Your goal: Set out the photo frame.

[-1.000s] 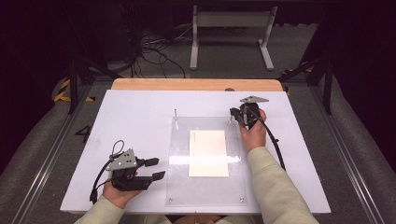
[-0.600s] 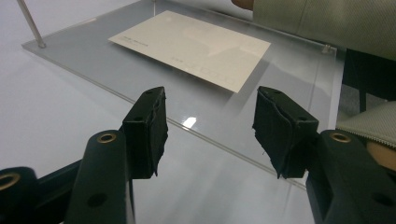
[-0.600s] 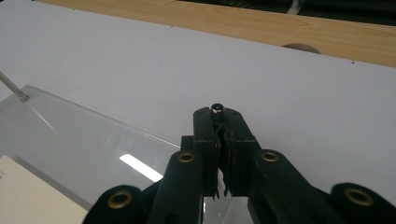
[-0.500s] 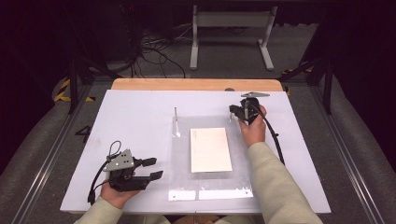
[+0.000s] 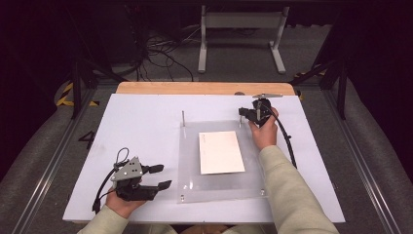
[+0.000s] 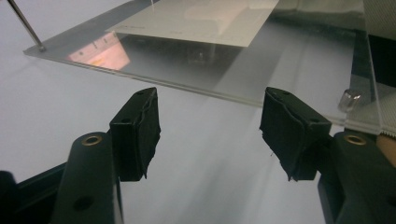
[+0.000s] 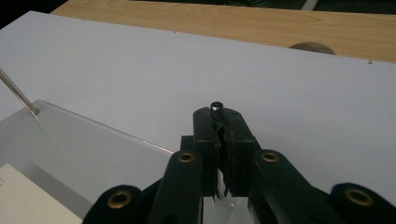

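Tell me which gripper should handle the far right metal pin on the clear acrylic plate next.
Right. The right gripper is already shut on the thin metal pin at the clear acrylic plate's far right corner. The left gripper sits open beside the plate's near left corner, holding nothing.

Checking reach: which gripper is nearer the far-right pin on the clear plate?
Right. The right gripper is shut on that pin. The left gripper sits open off the clear plate's near-left edge.
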The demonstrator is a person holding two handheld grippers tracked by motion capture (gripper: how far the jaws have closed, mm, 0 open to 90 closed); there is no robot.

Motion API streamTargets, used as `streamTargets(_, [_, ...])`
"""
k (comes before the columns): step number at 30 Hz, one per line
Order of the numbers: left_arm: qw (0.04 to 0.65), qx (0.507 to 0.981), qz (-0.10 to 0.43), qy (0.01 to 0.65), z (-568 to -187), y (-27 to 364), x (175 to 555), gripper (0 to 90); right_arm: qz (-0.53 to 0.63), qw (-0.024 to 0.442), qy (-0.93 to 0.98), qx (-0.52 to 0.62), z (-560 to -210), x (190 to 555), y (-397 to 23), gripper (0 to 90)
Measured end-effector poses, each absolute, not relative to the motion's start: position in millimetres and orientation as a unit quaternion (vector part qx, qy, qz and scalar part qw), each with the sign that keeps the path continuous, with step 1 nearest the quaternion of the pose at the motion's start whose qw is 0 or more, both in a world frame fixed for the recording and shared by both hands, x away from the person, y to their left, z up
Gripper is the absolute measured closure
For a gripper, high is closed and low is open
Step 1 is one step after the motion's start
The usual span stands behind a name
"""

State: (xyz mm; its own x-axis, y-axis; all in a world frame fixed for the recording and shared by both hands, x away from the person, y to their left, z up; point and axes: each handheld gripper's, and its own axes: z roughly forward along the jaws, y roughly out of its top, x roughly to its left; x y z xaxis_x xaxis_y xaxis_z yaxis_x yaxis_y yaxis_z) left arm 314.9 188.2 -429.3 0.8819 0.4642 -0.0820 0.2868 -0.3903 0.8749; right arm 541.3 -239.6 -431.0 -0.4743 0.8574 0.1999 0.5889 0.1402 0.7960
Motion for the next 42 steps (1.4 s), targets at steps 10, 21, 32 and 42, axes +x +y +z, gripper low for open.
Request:
streamTargets(10, [0.476,0.841,0.176,0.19,-431,165,308,14.5,0.448,0.133,0.731,0.498,-433,548,-243,85.4])
streamTargets(21, [0.509,0.815,0.219,0.171,-421,142,317,12.2,0.449,0.124,0.723,0.51,-434,552,-243,85.4])
streamTargets(32, [0.51,0.815,0.242,0.132,-419,124,316,46.7,0.455,0.114,0.718,0.514,-435,553,-245,85.0])
streamTargets(42, [0.501,0.811,0.27,0.132,-417,129,314,55.1,0.46,0.109,0.72,0.508,-435,552,-247,84.3])
